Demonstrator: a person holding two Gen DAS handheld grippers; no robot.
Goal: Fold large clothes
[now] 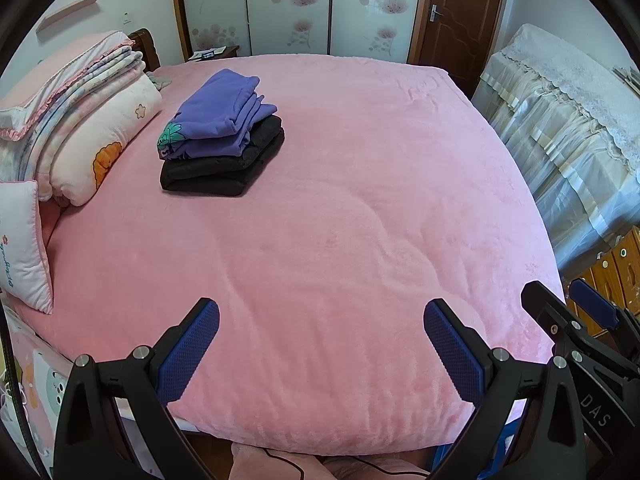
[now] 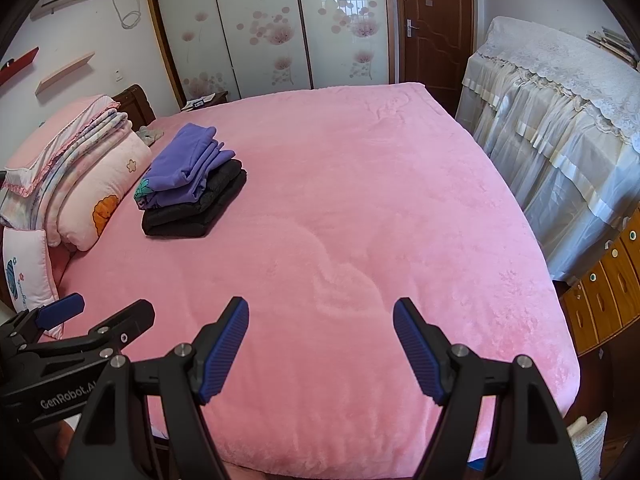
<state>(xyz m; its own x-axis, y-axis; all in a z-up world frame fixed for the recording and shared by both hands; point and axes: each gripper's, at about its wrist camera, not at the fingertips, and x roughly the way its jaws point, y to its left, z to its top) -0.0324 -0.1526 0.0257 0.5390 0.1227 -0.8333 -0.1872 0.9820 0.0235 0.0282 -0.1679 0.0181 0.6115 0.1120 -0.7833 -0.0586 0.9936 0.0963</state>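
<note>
A folded purple garment (image 1: 222, 114) (image 2: 186, 170) lies on top of a folded black garment (image 1: 224, 168) (image 2: 194, 210), stacked at the far left of the pink bed (image 1: 340, 240) (image 2: 360, 220). My left gripper (image 1: 320, 312) is open above the bed's near edge, with nothing between its blue pads (image 1: 188, 352). My right gripper (image 2: 320, 312) is open too and holds nothing; its blue pads (image 2: 224, 352) hang over the near part of the bed. In the left wrist view the right gripper (image 1: 560, 300) shows at the right edge. In the right wrist view the left gripper (image 2: 104, 308) shows at the lower left.
Folded quilts and pillows (image 1: 76, 120) (image 2: 80, 176) are piled along the bed's left side. A lace-covered piece of furniture (image 1: 568, 120) (image 2: 560, 128) and wooden drawers (image 2: 608, 284) stand to the right. Sliding wardrobe doors (image 2: 272, 28) and a brown door (image 2: 436, 28) are behind.
</note>
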